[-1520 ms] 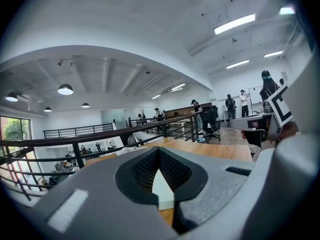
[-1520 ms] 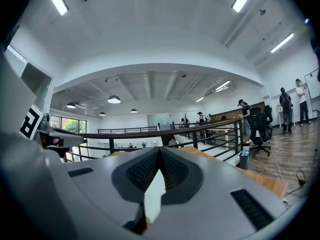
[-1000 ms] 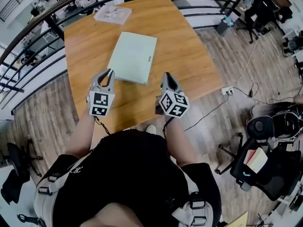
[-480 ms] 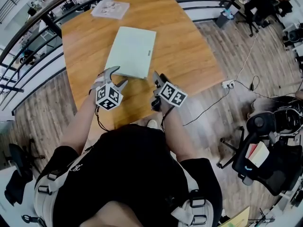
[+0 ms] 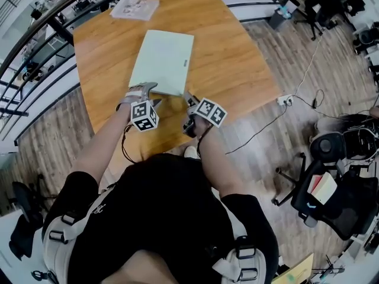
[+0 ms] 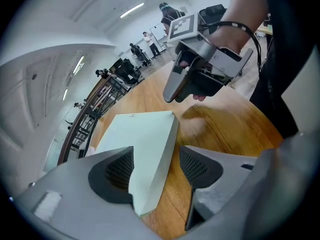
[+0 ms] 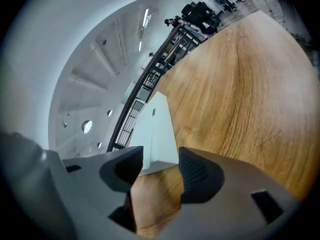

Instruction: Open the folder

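Observation:
A pale green folder [image 5: 161,61] lies shut and flat on the wooden table [image 5: 237,58]. My left gripper [image 5: 151,94] is down at the folder's near left corner. In the left gripper view the folder's corner [image 6: 150,149] sits between the wide-apart jaws of my left gripper [image 6: 155,169], and the pads do not press on it. My right gripper [image 5: 188,108] is low at the near right corner, its jaws opening. In the right gripper view the folder [image 7: 157,129] shows just beyond the gap of my right gripper [image 7: 157,166], with bare wood between the pads.
A clear packet of papers [image 5: 135,7] lies at the table's far left. A dark railing [image 5: 59,28] runs round the table's far side. A power strip with cables [image 5: 286,101] and an office chair [image 5: 331,194] are on the floor to the right.
Both grippers came down and forward to the folder's near edge, rolled onto their sides, and their jaws went from shut to wide apart.

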Demonstrator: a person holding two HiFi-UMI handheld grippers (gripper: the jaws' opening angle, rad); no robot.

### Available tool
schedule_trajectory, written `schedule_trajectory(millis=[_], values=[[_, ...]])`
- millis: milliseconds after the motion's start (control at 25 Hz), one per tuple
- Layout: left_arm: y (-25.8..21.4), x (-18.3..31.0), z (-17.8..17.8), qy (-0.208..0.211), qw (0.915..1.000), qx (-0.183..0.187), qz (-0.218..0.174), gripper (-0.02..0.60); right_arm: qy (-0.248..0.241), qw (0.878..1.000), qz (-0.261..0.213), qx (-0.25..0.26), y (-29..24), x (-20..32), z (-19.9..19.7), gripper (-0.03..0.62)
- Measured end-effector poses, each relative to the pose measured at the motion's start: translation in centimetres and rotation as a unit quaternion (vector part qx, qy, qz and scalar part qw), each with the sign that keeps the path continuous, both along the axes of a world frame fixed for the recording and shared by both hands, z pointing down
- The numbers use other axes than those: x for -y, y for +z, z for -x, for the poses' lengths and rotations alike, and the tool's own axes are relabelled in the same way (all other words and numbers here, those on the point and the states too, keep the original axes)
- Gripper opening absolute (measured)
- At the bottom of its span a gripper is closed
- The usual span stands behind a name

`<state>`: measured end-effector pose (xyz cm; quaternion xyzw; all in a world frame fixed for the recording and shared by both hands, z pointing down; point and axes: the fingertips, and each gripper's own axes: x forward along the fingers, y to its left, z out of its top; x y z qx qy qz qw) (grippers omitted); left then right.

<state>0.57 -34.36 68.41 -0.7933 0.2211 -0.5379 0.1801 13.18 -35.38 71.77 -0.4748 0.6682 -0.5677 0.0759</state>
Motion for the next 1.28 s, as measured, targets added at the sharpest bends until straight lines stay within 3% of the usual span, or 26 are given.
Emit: schedule_trajectory(millis=[640,760,880,1120,1280], values=[[4.8,1.8,-2.2,0.042,0.9968,0.062,0.027,0.268,-0.027,0.999,0.042,0.012,2.4,1.4,1.6,0.207],[4.5,2.6,-2.2,0.025,0.9982,0.049,0.022,0.158,-0.019,0.998,0.034,0.056,2.4,1.6,1.8,0.182],[4.7,2.9,-2.1,0.023,0.9982,0.045,0.033,0.157,-0.009,0.994,0.030,0.108,2.5,1.8,2.1,0.129],[4.6,2.6,-1.8,0.035,0.9984,0.031,0.033,0.135,-0.019,0.993,0.026,0.115,2.3,1.7,2.3,0.126],[4.5,2.6,-2.0,0.003,0.9973,-0.010,0.073,0.123,-0.009,0.992,0.033,0.118,2.6,1.7,2.2,0.126]])
